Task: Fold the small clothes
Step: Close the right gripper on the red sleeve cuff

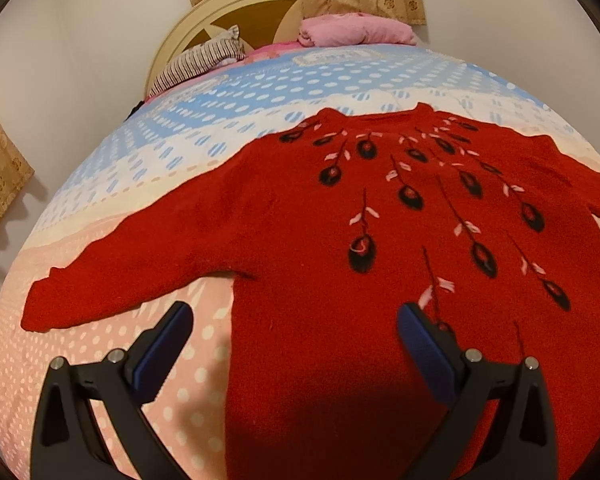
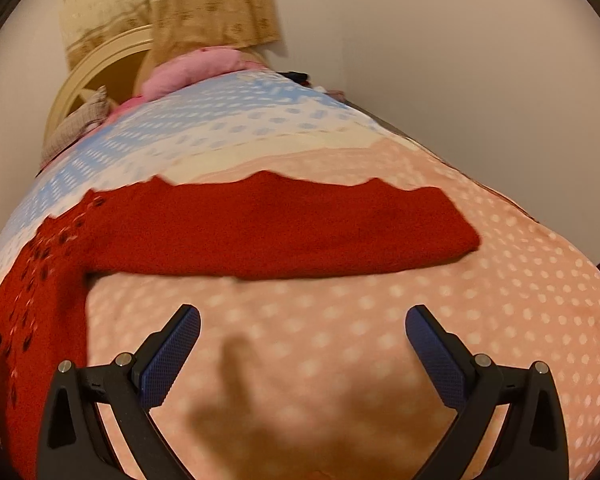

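A red knit sweater (image 1: 320, 208) with black and pink flower embroidery lies spread flat on the bed, neck at the far side, both sleeves stretched out sideways. My left gripper (image 1: 294, 316) is open and empty, above the sweater's lower left body edge. In the right wrist view the sweater's right sleeve (image 2: 284, 228) lies straight across the bedspread, its cuff at the right. My right gripper (image 2: 302, 320) is open and empty, above the bare bedspread just short of that sleeve.
The bed has a dotted blue, white and pink bedspread (image 1: 112, 360). A folded pink cloth (image 1: 356, 30) and a striped pillow (image 1: 204, 60) lie by the cream headboard (image 1: 228, 4). Walls and curtains (image 2: 172, 0) surround the bed.
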